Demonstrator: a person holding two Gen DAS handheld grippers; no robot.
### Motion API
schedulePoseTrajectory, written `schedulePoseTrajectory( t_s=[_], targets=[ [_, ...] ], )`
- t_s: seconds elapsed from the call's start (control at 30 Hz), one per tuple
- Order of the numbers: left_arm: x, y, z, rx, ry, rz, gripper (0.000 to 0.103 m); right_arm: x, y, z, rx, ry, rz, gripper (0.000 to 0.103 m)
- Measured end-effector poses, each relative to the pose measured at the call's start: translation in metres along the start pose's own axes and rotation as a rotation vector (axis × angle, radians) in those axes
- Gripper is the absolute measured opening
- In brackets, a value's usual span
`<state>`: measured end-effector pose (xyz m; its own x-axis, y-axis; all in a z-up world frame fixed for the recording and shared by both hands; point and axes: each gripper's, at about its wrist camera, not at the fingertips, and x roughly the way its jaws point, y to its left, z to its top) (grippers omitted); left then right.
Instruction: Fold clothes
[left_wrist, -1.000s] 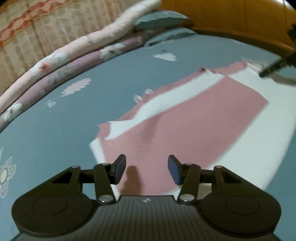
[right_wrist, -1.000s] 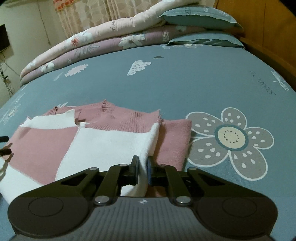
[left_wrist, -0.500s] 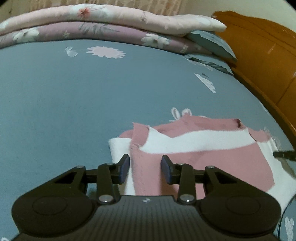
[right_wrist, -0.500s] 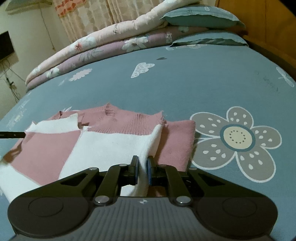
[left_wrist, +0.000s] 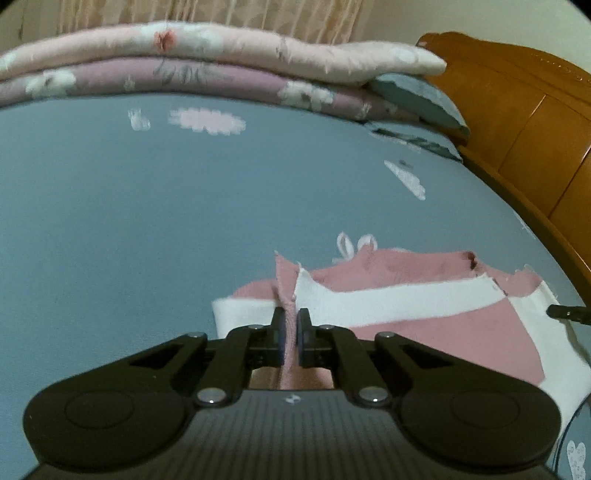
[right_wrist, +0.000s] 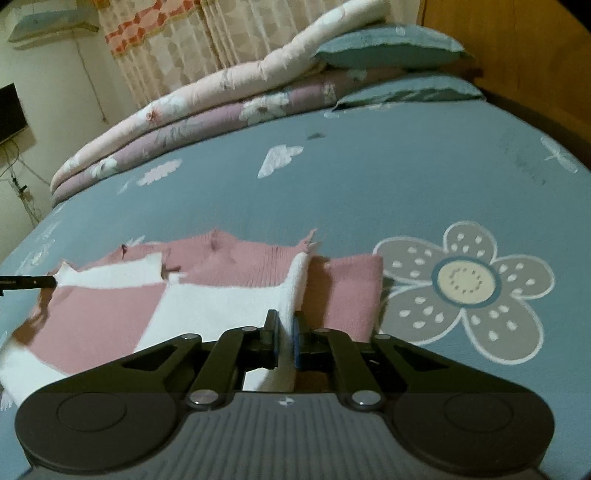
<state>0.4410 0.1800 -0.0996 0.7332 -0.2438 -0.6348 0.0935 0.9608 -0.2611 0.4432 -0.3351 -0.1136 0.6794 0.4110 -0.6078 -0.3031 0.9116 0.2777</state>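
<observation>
A pink and white knit sweater (left_wrist: 424, 325) lies flat on the blue-grey bed sheet (left_wrist: 147, 221). My left gripper (left_wrist: 289, 314) is at its near left corner, its jaws closing, with a raised pink and white edge pinched between the pads. In the right wrist view the sweater (right_wrist: 221, 306) spreads to the left. My right gripper (right_wrist: 283, 317) is closing tight on a lifted white fold at its right side, beside a folded pink sleeve (right_wrist: 347, 291). Each gripper's tip shows in the other view: the right fingertips (left_wrist: 565, 314) and the left fingertips (right_wrist: 29, 282).
Folded floral quilts (right_wrist: 207, 107) and blue pillows (right_wrist: 388, 48) are stacked along the far side of the bed. A wooden headboard (left_wrist: 517, 122) runs along the right. A large flower print (right_wrist: 465, 280) marks the sheet right of the sweater.
My left gripper swung across to the sweater's left corner, rolled level, and its jaws went from wide open to pinching the edge. The right gripper kept its grip and barely moved.
</observation>
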Motion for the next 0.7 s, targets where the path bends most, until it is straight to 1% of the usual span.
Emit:
schedulePoseTrajectory(
  t_s=[0.03, 0.17, 0.27, 0.33, 0.37, 0.4, 0.43, 0.5, 0.53, 0.57, 0.6, 0.63, 0.67, 0.7],
  targets=[
    [-0.004, -0.002, 0.003, 0.004, -0.013, 0.001, 0.004, -0.004, 0.002, 0.003, -0.009, -0.013, -0.011, 0.008],
    [-0.010, -0.004, 0.017, 0.013, -0.059, -0.006, 0.004, -0.014, 0.005, 0.019, -0.026, -0.047, -0.013, 0.007],
    [0.003, 0.003, 0.012, -0.021, -0.035, 0.013, 0.004, -0.005, 0.002, 0.022, -0.020, -0.047, -0.036, 0.007],
    [0.020, 0.010, 0.003, -0.051, 0.018, 0.040, 0.004, 0.008, -0.005, 0.015, 0.009, -0.011, -0.051, 0.008],
    [0.027, 0.014, -0.003, -0.066, 0.048, 0.049, 0.007, 0.016, -0.007, 0.010, 0.022, 0.016, -0.053, 0.008],
    [0.030, 0.017, -0.007, -0.075, 0.058, 0.051, 0.007, 0.020, -0.009, 0.005, 0.031, 0.025, -0.055, 0.008],
    [0.029, 0.018, -0.009, -0.070, 0.048, 0.044, 0.009, 0.024, -0.011, 0.000, 0.040, 0.033, -0.057, 0.008],
    [0.023, 0.018, -0.008, -0.066, 0.052, 0.039, 0.010, 0.019, -0.014, -0.002, 0.067, 0.017, -0.049, 0.010],
    [0.019, 0.017, -0.006, -0.055, 0.058, 0.044, 0.011, 0.014, -0.011, 0.000, 0.055, 0.005, -0.063, 0.016],
    [0.015, 0.014, -0.004, -0.024, 0.050, 0.066, 0.012, 0.009, -0.008, 0.002, 0.043, -0.008, -0.078, 0.019],
    [0.010, 0.010, -0.002, 0.009, 0.038, 0.090, 0.013, 0.004, -0.004, 0.005, 0.022, -0.017, -0.093, 0.019],
    [0.002, 0.004, -0.001, 0.048, 0.031, 0.109, 0.016, -0.003, 0.002, 0.008, 0.000, -0.030, -0.091, 0.019],
    [-0.005, -0.003, -0.002, 0.077, 0.020, 0.108, 0.018, -0.010, 0.008, 0.011, -0.022, -0.043, -0.089, 0.020],
    [-0.013, -0.010, -0.003, 0.104, 0.009, 0.104, 0.020, -0.015, 0.014, 0.013, -0.038, -0.045, -0.068, 0.022]
  ],
)
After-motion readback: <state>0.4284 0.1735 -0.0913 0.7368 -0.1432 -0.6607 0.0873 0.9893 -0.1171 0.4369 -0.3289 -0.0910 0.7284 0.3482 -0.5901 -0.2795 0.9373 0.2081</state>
